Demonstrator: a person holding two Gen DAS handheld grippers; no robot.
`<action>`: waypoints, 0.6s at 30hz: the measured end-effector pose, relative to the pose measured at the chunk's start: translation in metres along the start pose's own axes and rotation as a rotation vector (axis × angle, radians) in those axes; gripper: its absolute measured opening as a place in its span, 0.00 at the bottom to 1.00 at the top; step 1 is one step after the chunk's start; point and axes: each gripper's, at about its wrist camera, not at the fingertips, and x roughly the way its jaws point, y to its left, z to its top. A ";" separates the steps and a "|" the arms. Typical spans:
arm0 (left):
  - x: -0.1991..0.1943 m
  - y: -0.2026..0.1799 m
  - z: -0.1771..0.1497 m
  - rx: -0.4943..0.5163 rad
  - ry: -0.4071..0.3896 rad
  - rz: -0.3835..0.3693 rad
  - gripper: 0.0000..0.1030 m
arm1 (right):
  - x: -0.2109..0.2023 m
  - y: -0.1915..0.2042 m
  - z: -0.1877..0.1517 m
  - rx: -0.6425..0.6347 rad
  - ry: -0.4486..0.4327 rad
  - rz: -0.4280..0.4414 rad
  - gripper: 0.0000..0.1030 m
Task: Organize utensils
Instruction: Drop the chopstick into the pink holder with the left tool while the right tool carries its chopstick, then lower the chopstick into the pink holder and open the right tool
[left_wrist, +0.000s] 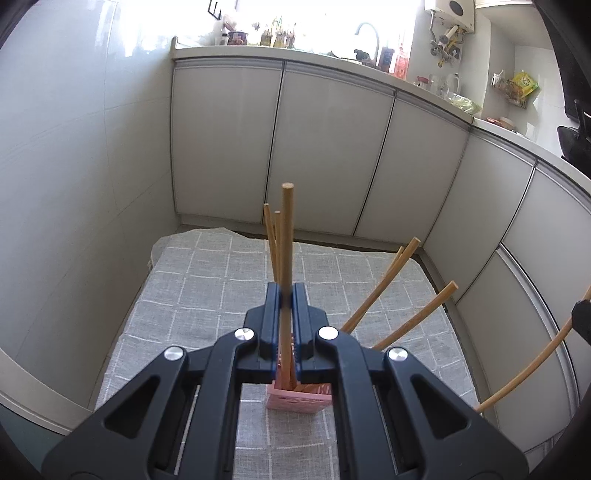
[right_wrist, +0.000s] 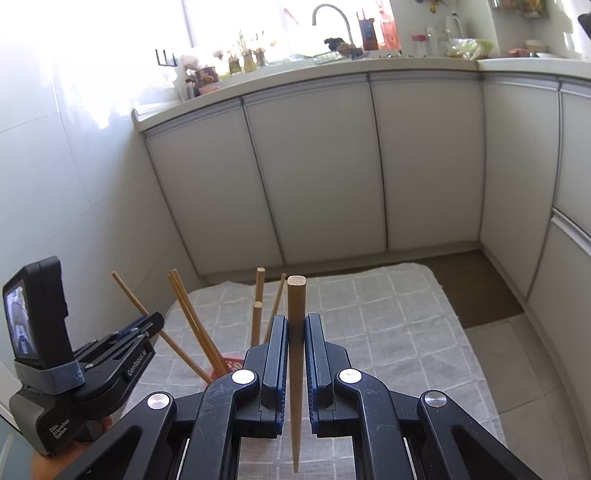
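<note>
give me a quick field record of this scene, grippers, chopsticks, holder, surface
left gripper: shut on a round chopstick, upright
right gripper: shut on a square chopstick, thin tip down
holder: pink basket below the left gripper
already in holder: several leaning chopsticks
surface: grey checked cloth
backdrop: white cabinets, counter with a tap

I can read "GenRobot.AI" in white along the black side of the left gripper (right_wrist: 142, 325), seen from my right wrist camera. Lower on its grey handle sits a small white label, too tiny to read surely.
</note>
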 end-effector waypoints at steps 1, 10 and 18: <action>0.001 -0.001 -0.002 0.003 0.009 0.002 0.07 | 0.001 0.000 -0.001 0.000 0.002 0.000 0.07; -0.017 0.007 -0.007 -0.012 0.043 -0.024 0.36 | -0.006 0.007 0.008 0.011 -0.026 0.019 0.07; -0.052 0.043 -0.030 -0.026 0.110 0.061 0.51 | 0.000 0.043 0.040 -0.024 -0.098 0.077 0.07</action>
